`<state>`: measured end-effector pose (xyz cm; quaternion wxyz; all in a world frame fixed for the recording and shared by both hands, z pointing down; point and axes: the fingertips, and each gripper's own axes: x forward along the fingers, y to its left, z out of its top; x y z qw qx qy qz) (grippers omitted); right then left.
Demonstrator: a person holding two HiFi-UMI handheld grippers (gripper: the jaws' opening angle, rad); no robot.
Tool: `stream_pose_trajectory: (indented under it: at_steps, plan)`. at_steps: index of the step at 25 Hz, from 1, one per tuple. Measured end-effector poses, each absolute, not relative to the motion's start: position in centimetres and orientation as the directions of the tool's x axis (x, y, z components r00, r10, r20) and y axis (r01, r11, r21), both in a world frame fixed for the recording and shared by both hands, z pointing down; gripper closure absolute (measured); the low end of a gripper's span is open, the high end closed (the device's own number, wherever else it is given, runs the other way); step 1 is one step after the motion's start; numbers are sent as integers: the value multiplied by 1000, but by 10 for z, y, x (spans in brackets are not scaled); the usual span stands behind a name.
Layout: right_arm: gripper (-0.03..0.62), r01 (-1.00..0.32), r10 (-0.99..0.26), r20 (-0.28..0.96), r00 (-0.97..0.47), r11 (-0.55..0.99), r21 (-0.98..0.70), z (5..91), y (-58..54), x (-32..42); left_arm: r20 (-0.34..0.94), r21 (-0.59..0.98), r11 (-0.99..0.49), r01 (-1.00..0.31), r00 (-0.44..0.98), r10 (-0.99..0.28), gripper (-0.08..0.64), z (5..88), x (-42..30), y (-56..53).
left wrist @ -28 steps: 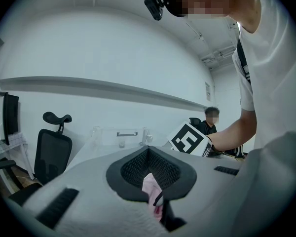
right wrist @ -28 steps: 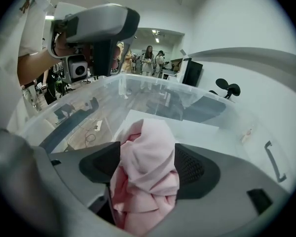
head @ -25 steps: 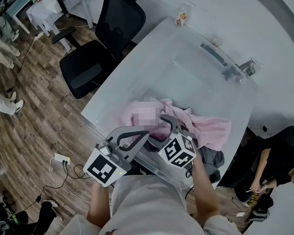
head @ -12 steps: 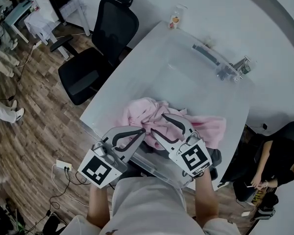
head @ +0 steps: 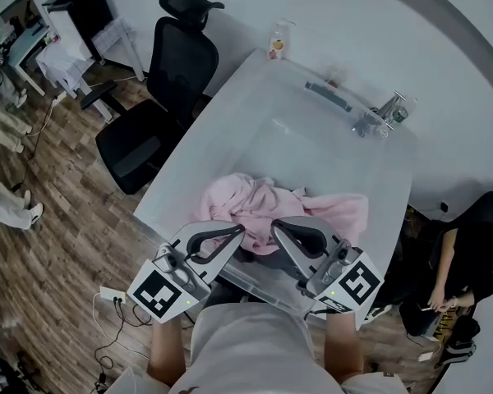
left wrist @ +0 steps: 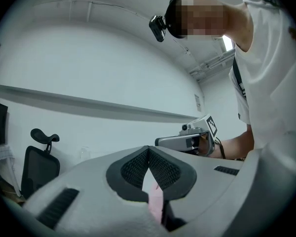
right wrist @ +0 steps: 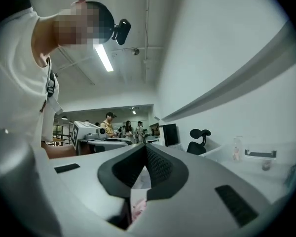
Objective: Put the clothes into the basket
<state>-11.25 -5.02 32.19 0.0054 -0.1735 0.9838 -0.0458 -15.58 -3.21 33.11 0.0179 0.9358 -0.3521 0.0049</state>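
Observation:
A crumpled pink garment [head: 259, 199] lies on the near part of the white table [head: 312, 138]. Both grippers are held level at its near edge, tips side by side. My left gripper [head: 240, 230] is shut, and in the left gripper view a strip of pink cloth [left wrist: 155, 201] shows pinched between its pads [left wrist: 160, 169]. My right gripper [head: 276, 226] has just been closing and is shut; a bit of pink cloth [right wrist: 138, 206] sits between its jaws in the right gripper view. No basket is in view.
A black office chair [head: 160, 80] stands left of the table. A small bottle [head: 278, 39] and a metal fixture [head: 378, 117] sit along the far edge. A seated person [head: 468, 257] is at the right, and a power strip [head: 111, 294] lies on the floor.
The right gripper has risen and swung right, its marker cube now at the lower right, and its jaws have closed. The left gripper has lifted a little.

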Motion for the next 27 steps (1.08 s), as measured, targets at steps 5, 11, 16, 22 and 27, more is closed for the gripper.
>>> stream_pose_trajectory:
  at_steps: [5, 11, 16, 22, 27]
  plan:
    - [588, -359, -360, 3, -933, 930, -74, 322, -36, -102, -12, 37, -771, -635, 771, -636, 555, 325, -146, -23]
    - [588, -386, -386, 9, -922, 921, -58, 321, -31, -96, -15, 30, -790, -613, 790, -613, 555, 320, -138, -19]
    - [588, -407, -407, 13, -913, 912, -47, 320, -27, -92, -13, 25, -799, -601, 799, -601, 555, 320, -135, -16]
    - [588, -427, -427, 23, -904, 903, -45, 321, -25, -89, -8, 24, -809, -587, 810, -587, 555, 319, -132, -14]
    - [588, -432, -431, 31, -902, 901, -42, 325, -23, -91, -8, 33, -812, -583, 812, -583, 555, 323, -133, -13]
